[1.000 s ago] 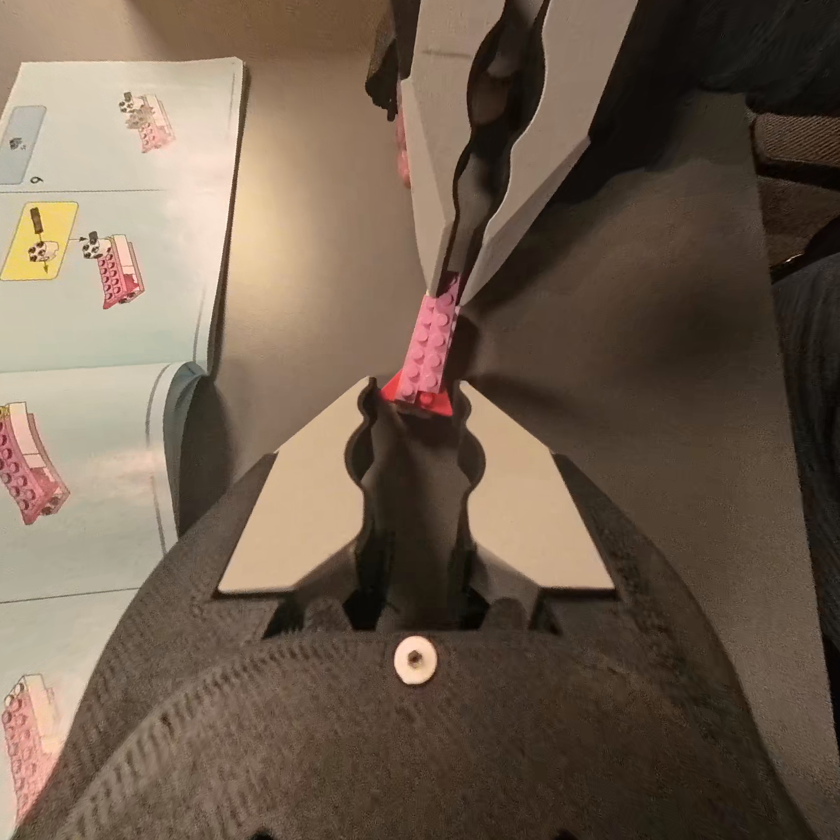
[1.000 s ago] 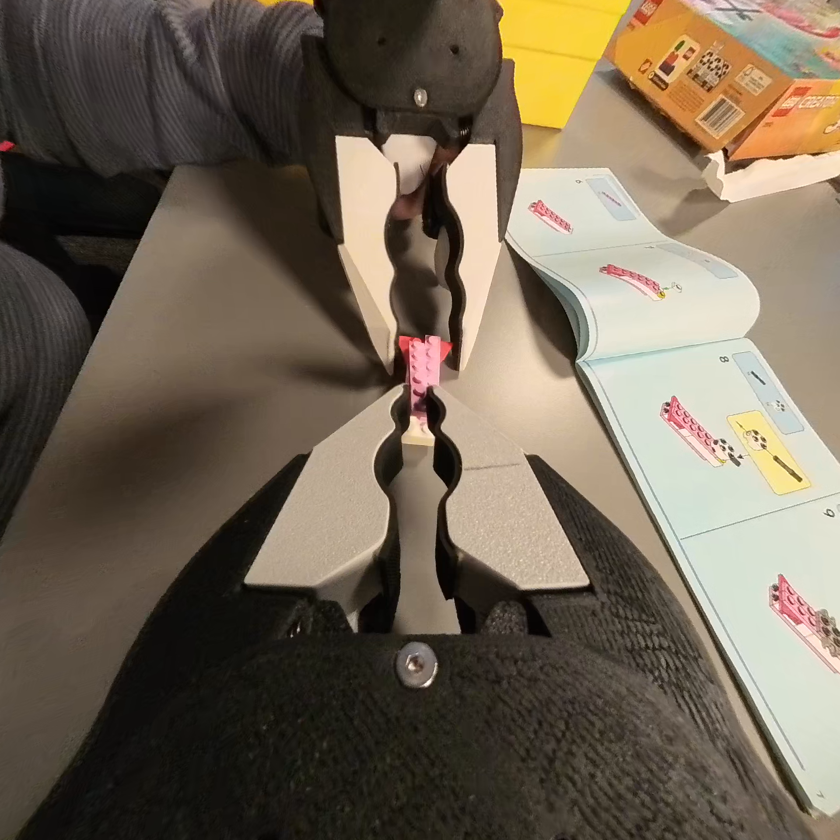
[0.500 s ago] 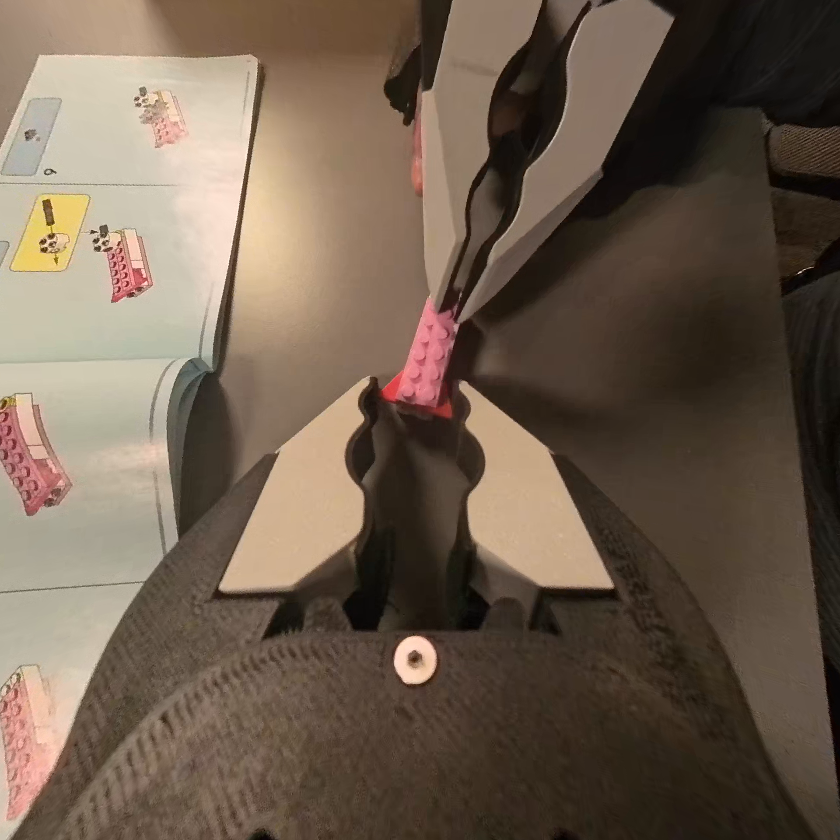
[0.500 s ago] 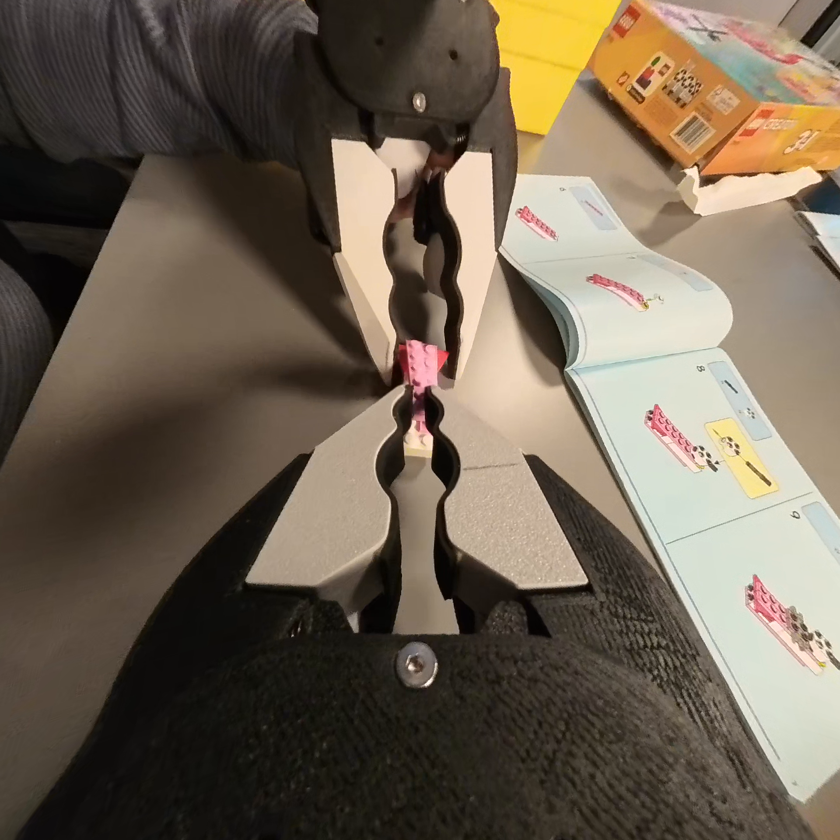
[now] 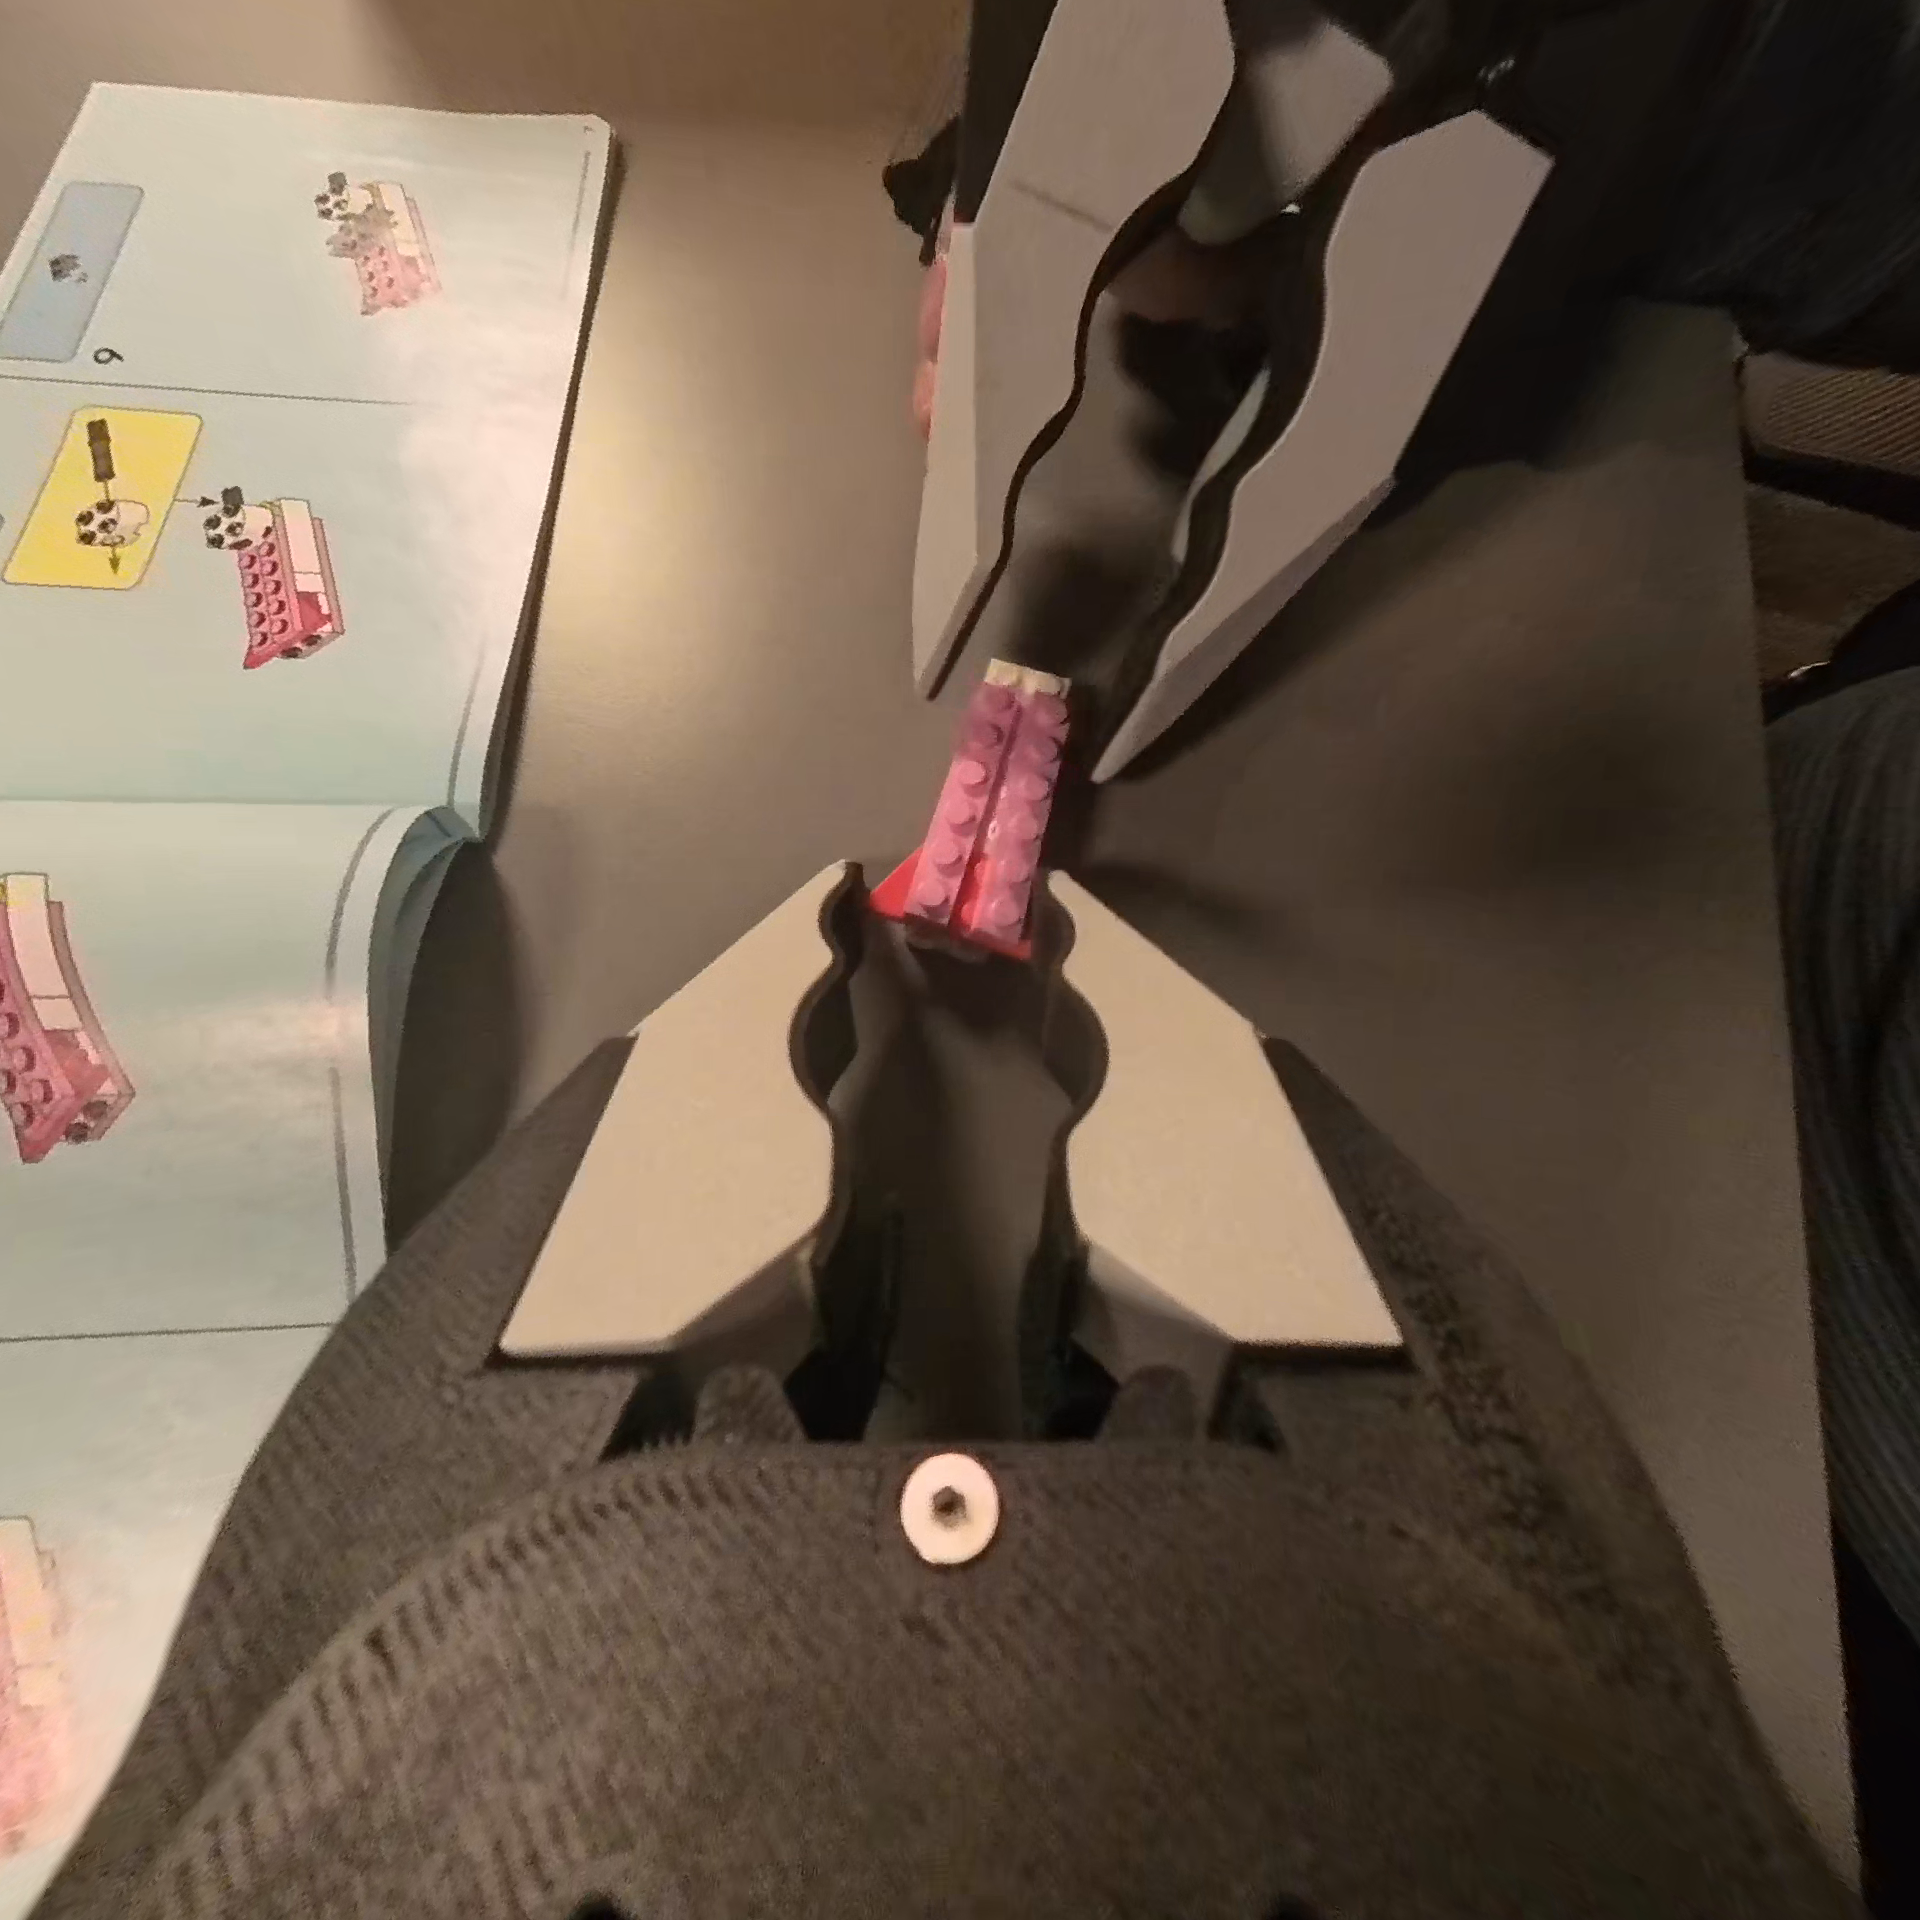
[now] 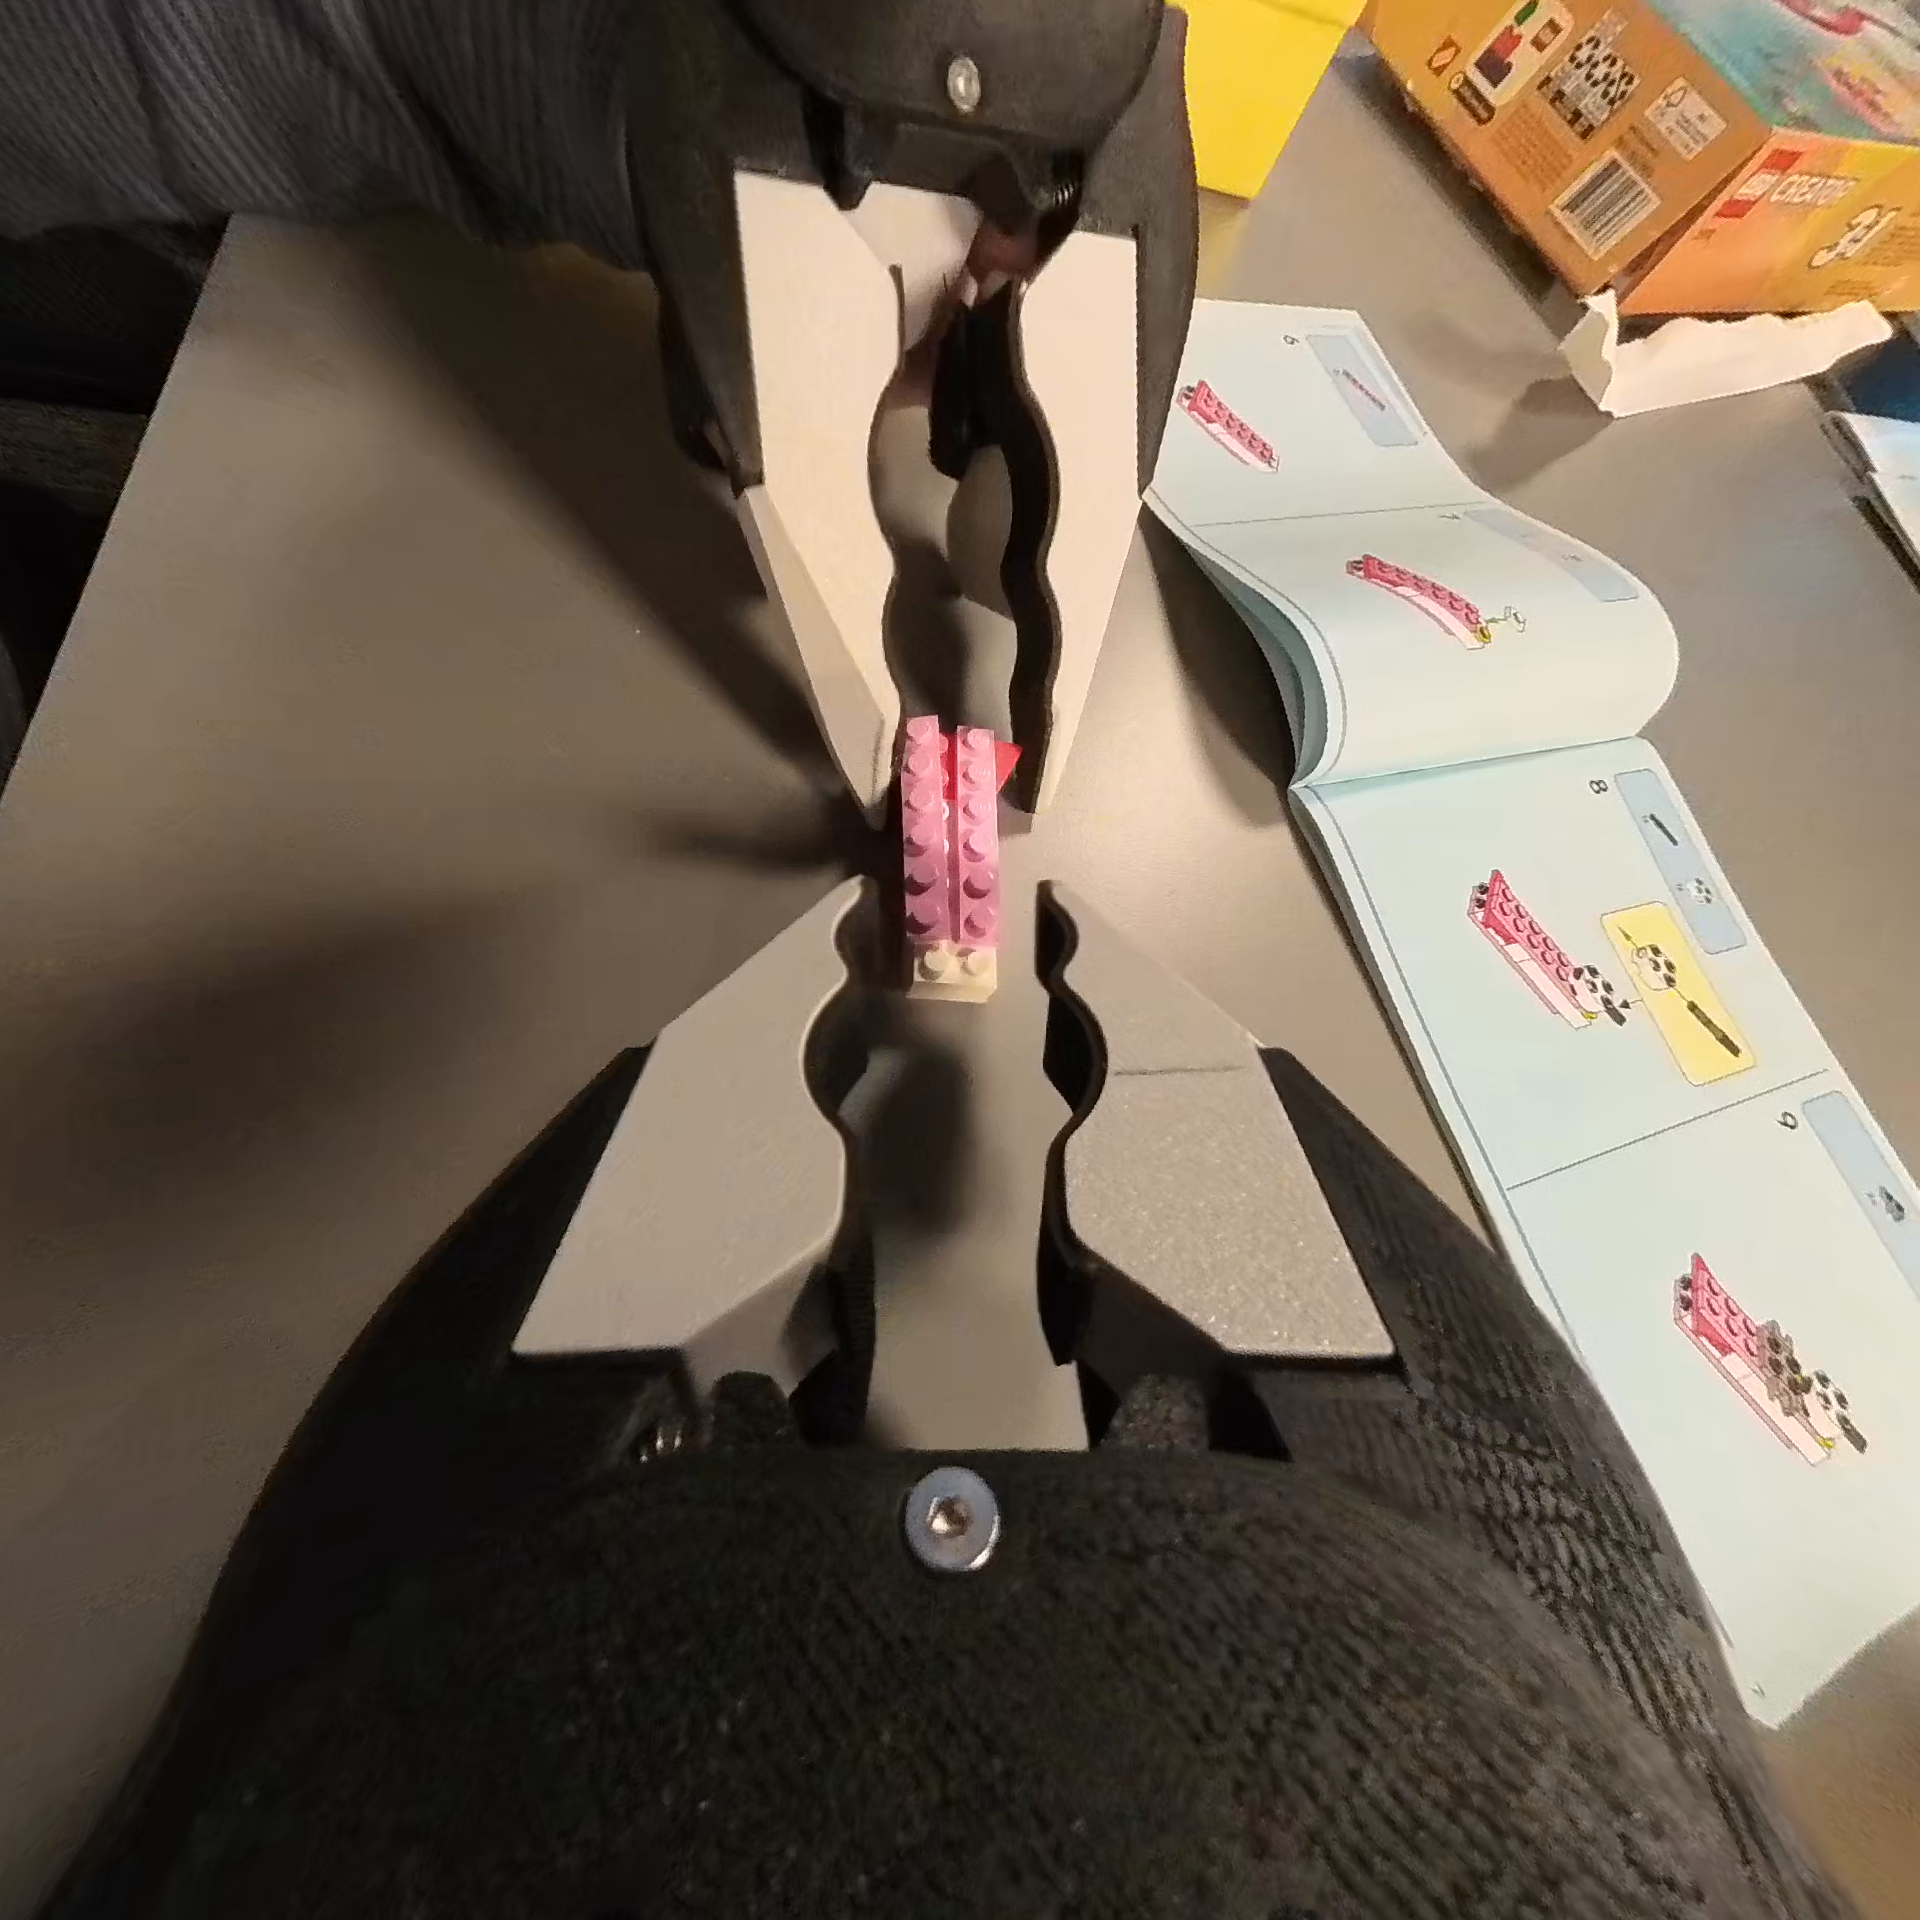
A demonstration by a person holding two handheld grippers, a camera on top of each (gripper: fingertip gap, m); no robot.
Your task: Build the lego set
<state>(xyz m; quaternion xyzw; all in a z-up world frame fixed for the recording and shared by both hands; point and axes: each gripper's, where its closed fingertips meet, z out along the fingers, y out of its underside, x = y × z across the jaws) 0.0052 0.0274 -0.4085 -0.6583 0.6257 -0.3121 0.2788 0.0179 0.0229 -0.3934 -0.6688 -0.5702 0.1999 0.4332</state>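
A small brick assembly (image 5: 997,810) of two pink studded strips on a red plate (image 5: 896,896), with a white brick (image 6: 951,971) at one end, hangs above the grey table (image 6: 416,623). My left gripper (image 5: 951,883) is shut on its red end; in the right wrist view (image 6: 956,790) its fingertips (image 6: 868,769) press on both sides. My right gripper (image 6: 945,894) is open, with the white end between its fingers and a gap on each side. In the left wrist view it (image 5: 1023,727) stands spread around that end.
An open light-blue instruction booklet (image 6: 1558,883) lies to the right of the grippers and also shows in the left wrist view (image 5: 208,520). Orange cardboard boxes (image 6: 1662,135), a yellow box (image 6: 1257,94) and torn white card (image 6: 1714,353) are at the back. A person's sleeve (image 6: 364,104) is behind the left gripper. The grippers are tip to tip, or close to it.
My right gripper was shut on the white end of the assembly and has opened off it. My left gripper keeps its hold; the assembly has stayed in place.
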